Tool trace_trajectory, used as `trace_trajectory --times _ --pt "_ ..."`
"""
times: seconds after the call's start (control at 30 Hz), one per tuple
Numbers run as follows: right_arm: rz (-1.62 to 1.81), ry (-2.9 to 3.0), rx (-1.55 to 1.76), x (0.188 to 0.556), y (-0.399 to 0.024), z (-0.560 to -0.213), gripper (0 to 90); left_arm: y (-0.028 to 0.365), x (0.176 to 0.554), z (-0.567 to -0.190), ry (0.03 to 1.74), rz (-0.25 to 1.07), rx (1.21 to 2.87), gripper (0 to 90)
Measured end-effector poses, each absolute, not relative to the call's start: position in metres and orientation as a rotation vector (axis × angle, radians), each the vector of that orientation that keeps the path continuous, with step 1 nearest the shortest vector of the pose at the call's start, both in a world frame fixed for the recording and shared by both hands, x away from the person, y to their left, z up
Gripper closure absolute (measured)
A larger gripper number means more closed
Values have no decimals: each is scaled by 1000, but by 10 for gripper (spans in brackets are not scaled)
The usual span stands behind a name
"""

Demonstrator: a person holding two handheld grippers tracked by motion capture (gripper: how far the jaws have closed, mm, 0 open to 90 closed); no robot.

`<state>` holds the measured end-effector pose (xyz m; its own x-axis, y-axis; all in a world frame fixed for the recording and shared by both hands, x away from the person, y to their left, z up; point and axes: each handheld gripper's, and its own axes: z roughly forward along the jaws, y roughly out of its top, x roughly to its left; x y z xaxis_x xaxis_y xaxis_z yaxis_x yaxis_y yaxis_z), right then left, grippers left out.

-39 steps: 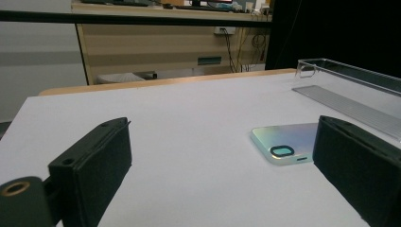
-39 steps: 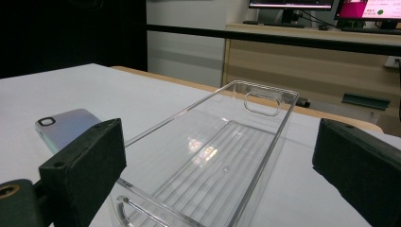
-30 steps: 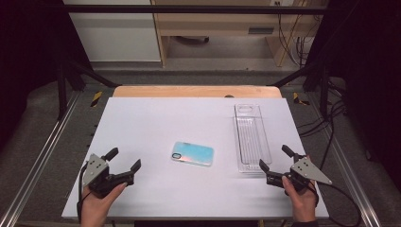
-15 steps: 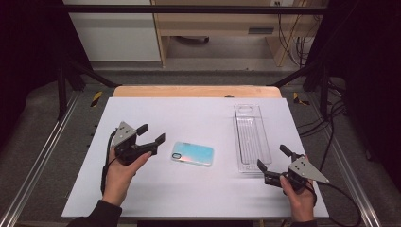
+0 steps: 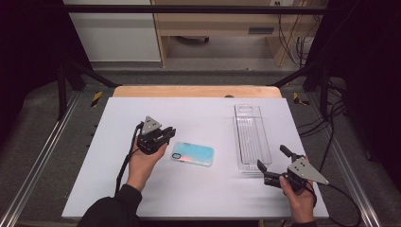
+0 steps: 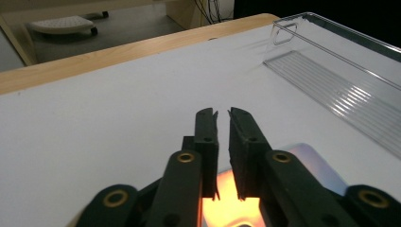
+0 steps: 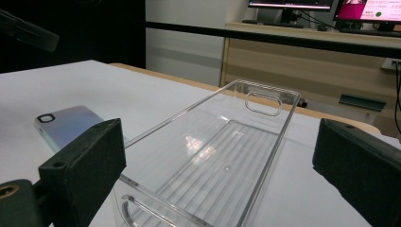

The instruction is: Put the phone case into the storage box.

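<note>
A phone case (image 5: 192, 154) with a pale blue-to-peach back lies flat near the middle of the white tabletop (image 5: 198, 111). My left gripper (image 5: 169, 134) hovers just at its left end, the camera-hole end. Its jaws have just been closing and stand nearly together with nothing between them. In the left gripper view the gripper (image 6: 222, 113) points over the case (image 6: 314, 165) toward the clear tray (image 6: 340, 80). My right gripper (image 5: 272, 156) stands open at the tray's near end (image 5: 252, 137). The right gripper view looks between the wide jaws (image 7: 220, 151) along the empty tray (image 7: 222, 189); the case (image 7: 66, 124) lies left of it.
A wooden strip (image 5: 196, 91) edges the table's far side. Metal rails (image 5: 42, 156) run along both sides, with cables (image 5: 331, 118) on the floor at the right. Bare tabletop lies in front of the case and to the far left.
My left hand has travelled from the front left of the table forward and right to the phone case's left end, and its jaws have gone from wide open to nearly together. The right gripper has stayed put.
</note>
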<state>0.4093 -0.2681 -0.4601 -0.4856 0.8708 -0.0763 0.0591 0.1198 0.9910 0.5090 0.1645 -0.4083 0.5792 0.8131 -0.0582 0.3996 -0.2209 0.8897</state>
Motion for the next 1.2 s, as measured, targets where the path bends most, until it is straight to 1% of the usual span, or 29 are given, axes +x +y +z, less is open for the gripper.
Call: trace_trajectory --times 0.1,0.17,0.3,0.43,0.6,0.77,0.83,1.13,1.2 --pt "1452 1679 919 409 -269 -460 37 162 515 -411 1010 516 1822 885" --pt "1457 1679 923 410 -268 -460 38 161 518 -413 1024 516 1826 899" --pt "1448 1690 908 409 -265 -459 37 158 521 -414 1046 519 1846 900" --pt "1458 1681 906 409 -265 -458 45 155 527 -418 1082 467 1843 900" --pt "1471 1653 914 409 -267 -458 39 152 531 -422 1110 458 1863 900" --pt "1468 1665 901 410 -262 -458 38 147 542 -425 1132 419 1868 900" --pt "1461 1670 895 410 -261 -459 38 142 546 -425 1128 422 1894 900" --pt "1457 1672 896 409 -263 -460 36 127 554 -429 1136 411 1911 900" --pt "1456 1672 896 409 -263 -460 36 120 555 -432 1123 415 1941 900"
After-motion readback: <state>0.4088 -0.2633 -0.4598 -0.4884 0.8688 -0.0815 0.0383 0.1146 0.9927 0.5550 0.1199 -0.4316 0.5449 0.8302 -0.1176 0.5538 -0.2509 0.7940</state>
